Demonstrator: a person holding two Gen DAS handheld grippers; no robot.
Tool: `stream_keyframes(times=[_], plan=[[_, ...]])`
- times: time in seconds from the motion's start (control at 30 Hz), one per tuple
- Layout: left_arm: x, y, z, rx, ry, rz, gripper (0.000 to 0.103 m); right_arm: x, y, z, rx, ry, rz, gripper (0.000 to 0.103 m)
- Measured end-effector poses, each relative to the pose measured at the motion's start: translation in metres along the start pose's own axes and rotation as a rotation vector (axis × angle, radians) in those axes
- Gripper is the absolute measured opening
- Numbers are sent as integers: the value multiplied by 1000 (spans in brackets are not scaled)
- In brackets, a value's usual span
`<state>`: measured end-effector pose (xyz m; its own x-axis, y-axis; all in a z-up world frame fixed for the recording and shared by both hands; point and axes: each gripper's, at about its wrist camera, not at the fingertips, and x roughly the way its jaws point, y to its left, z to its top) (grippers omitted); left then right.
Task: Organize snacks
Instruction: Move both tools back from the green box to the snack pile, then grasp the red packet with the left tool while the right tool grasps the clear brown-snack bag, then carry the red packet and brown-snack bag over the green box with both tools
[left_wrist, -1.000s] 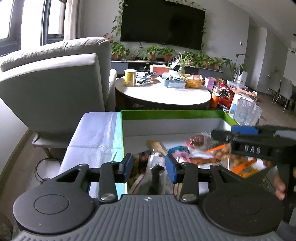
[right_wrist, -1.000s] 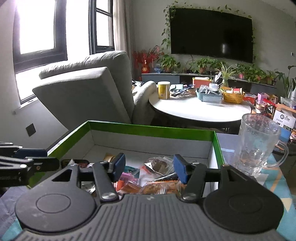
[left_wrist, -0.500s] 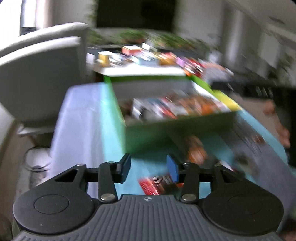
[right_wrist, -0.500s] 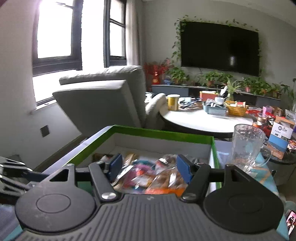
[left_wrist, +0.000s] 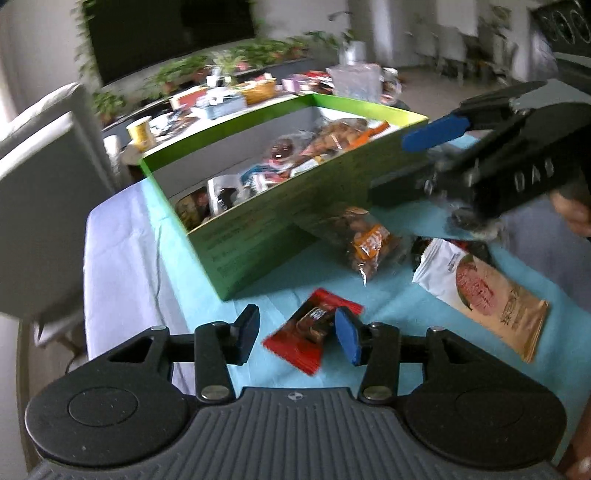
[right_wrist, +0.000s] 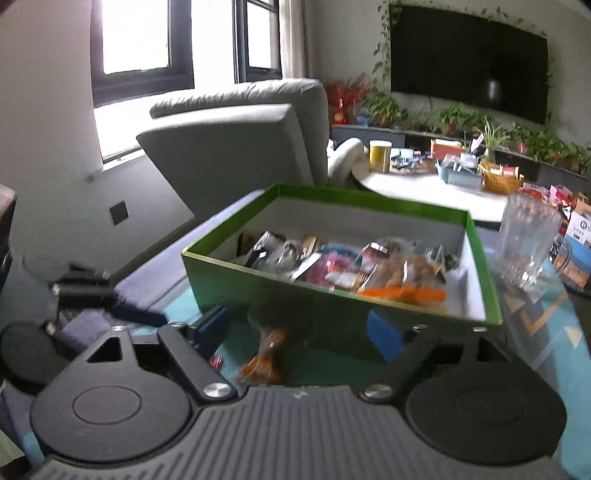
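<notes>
Green cardboard box (left_wrist: 258, 229), open-topped, white inside: stands on the table's light-blue cloth (left_wrist: 399, 295), holding a loose heap of wrapped snacks (right_wrist: 354, 266).

Red rectangular snack packet (left_wrist: 312, 328): flat on the cloth in front of the box, near its front corner and apart from it. It lies between the blue pads of the left tongs (left_wrist: 297, 334); the right pad overlaps its upper corner in the view, but whether it touches cannot be told.

Left tongs: jaws apart and just been widening, neither pad pressing on the packet.

Clear bag of brown snacks with an orange label (left_wrist: 360, 236): on the cloth against the box's front wall.

White-and-tan long snack packet with a round reddish picture (left_wrist: 480, 291): flat on the cloth to the right of the red packet, well apart from it.

Right tongs (right_wrist: 299, 326): jaws apart, nothing pressed between the pads; the clear bag appears blurred below the gap. In the left view they hang above the cloth beside the box's front wall.

Clear glass mug (right_wrist: 526, 240): upright, just beside the box's right wall.

Grey upholstered armchair (right_wrist: 236, 144): behind the box.
</notes>
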<state>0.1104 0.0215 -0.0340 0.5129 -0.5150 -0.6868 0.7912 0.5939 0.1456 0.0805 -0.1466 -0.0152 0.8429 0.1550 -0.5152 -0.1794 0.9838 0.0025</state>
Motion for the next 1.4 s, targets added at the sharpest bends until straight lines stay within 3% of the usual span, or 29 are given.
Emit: stream_keyframes(times=[0.17,0.47,0.63,0.9,1.0,1.4], plan=[[12,-5,-1,41,36,-37,43,20,5,-5,67,92,11,53],[4,1,-19,-189,-11,-9,42,50,11,-8,121,175,-52,53],[1,-1,-24,-264,-44,33,32,59,13,-11,127,212,-70,53],[-6,-8,-29,-352,-63,64,31,57,20,-12,67,198,-87,52],[-10,-14,-32,-365,-64,96,31,52,17,-10,89,194,-54,45],[-35,-25,-25,-381,-115,136,31,12,13,0,97,62,-3,44]])
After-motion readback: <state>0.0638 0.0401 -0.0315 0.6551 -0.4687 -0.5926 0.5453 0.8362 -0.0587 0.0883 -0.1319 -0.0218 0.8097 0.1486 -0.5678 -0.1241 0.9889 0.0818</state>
